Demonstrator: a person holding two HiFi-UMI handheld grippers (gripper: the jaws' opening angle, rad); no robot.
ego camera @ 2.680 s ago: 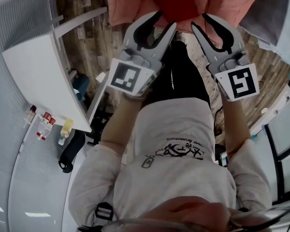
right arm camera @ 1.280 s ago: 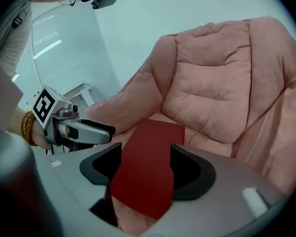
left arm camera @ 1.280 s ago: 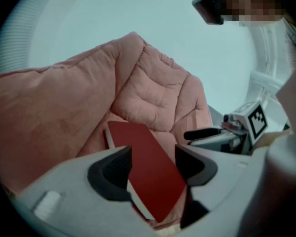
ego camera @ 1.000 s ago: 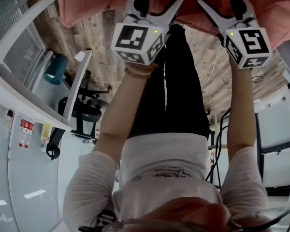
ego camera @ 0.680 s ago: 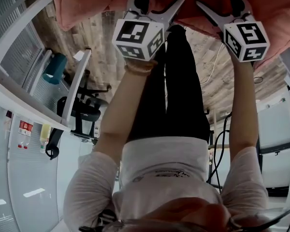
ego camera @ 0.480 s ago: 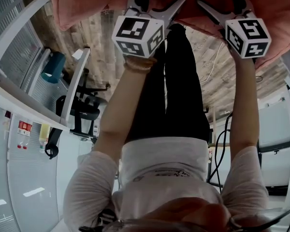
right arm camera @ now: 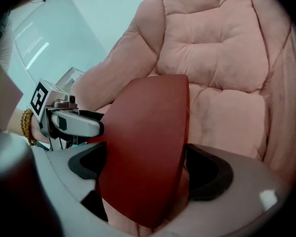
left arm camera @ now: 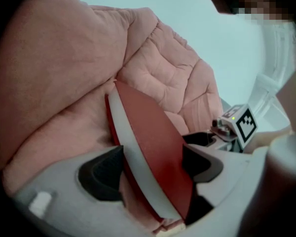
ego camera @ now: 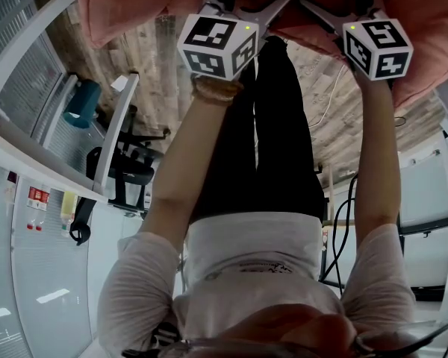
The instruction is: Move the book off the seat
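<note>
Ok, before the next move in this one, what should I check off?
1. The left gripper straddles the book: ok; its jaws have just been opening.
2. The right gripper straddles it: ok; its jaws have likewise just been opening.
3. Grip closed on the book: not ok, both stand wide.
4. Book off the pink seat: not ok, it rests there.
5. Spot to set it down: cannot tell, none shown.
</note>
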